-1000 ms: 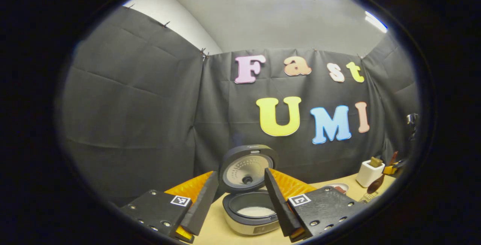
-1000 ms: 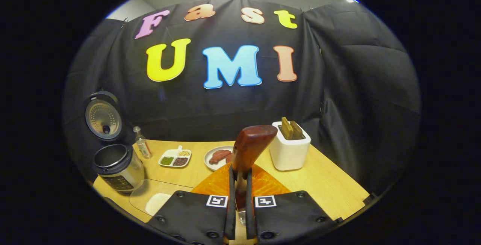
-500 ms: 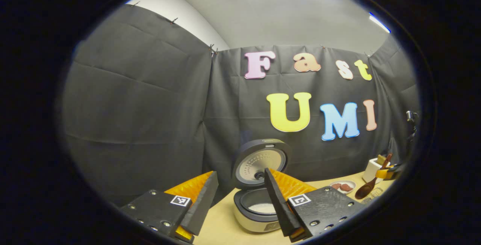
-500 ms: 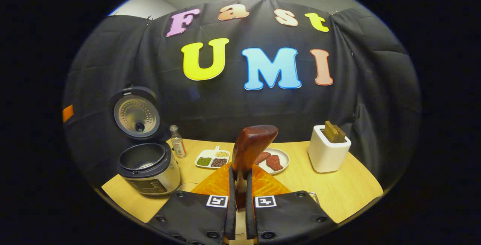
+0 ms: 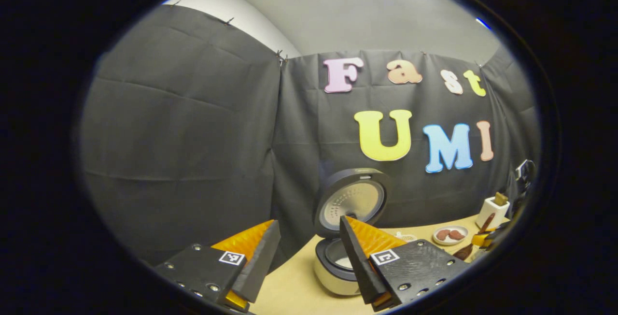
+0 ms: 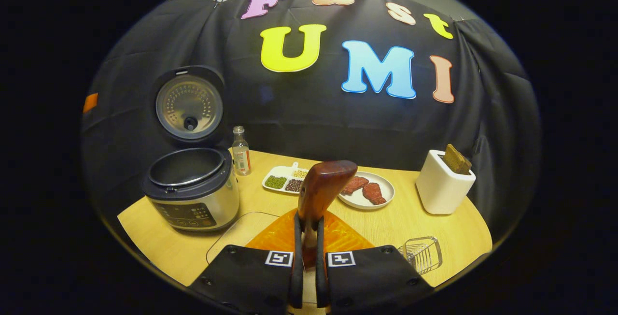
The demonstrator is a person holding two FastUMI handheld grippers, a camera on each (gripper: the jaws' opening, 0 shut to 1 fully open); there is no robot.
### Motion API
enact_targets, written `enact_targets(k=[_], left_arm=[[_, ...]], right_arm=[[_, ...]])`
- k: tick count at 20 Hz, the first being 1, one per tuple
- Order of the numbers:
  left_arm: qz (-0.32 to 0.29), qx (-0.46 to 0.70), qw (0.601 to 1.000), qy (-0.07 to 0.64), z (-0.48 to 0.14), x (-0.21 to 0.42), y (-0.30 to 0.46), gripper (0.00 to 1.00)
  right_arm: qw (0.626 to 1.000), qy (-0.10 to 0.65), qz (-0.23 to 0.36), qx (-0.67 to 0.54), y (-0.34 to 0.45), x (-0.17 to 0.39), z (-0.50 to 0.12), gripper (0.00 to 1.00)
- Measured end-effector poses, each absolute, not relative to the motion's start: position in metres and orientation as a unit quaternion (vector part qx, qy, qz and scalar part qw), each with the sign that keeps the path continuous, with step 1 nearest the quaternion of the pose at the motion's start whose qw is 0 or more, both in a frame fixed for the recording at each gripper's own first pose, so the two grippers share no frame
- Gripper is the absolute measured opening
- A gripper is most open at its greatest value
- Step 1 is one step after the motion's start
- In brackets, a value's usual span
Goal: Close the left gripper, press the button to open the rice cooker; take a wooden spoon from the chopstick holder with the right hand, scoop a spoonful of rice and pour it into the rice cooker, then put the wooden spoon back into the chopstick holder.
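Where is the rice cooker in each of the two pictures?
Left gripper view: the rice cooker sits low, just right of the middle, lid up, partly behind one finger of this view's own tool.
Right gripper view: the rice cooker stands on the left of the table, lid up.
Shared landmark: the white holder on the right side of the table.

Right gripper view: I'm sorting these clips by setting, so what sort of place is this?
Probably a staged kitchen tabletop inside a cloth-walled recording booth, not a real kitchen: an open rice cooker, a plate of meat and a white chopstick holder stand on a wooden table against black drapes.
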State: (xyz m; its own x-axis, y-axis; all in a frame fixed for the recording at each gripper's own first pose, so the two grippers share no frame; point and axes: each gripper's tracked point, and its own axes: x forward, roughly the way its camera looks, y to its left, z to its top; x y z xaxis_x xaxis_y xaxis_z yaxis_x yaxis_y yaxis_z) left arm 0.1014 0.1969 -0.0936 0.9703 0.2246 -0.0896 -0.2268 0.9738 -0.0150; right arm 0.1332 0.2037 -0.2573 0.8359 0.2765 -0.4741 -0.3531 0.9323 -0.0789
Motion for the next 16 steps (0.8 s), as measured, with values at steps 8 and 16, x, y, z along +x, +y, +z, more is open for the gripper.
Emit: enact_targets(k=[8, 16], left_arm=[[0.117, -0.010, 0.992, 0.051, -0.105, 0.115, 0.204, 0.80], [0.112, -0.014, 0.992, 0.051, -0.107, 0.124, 0.201, 0.79]], right_arm=[[0.944, 0.255, 0.175, -0.114, 0.217, 0.133, -0.298, 0.12], [0.936, 0.267, 0.204, -0.103, 0.240, 0.121, -0.307, 0.12]])
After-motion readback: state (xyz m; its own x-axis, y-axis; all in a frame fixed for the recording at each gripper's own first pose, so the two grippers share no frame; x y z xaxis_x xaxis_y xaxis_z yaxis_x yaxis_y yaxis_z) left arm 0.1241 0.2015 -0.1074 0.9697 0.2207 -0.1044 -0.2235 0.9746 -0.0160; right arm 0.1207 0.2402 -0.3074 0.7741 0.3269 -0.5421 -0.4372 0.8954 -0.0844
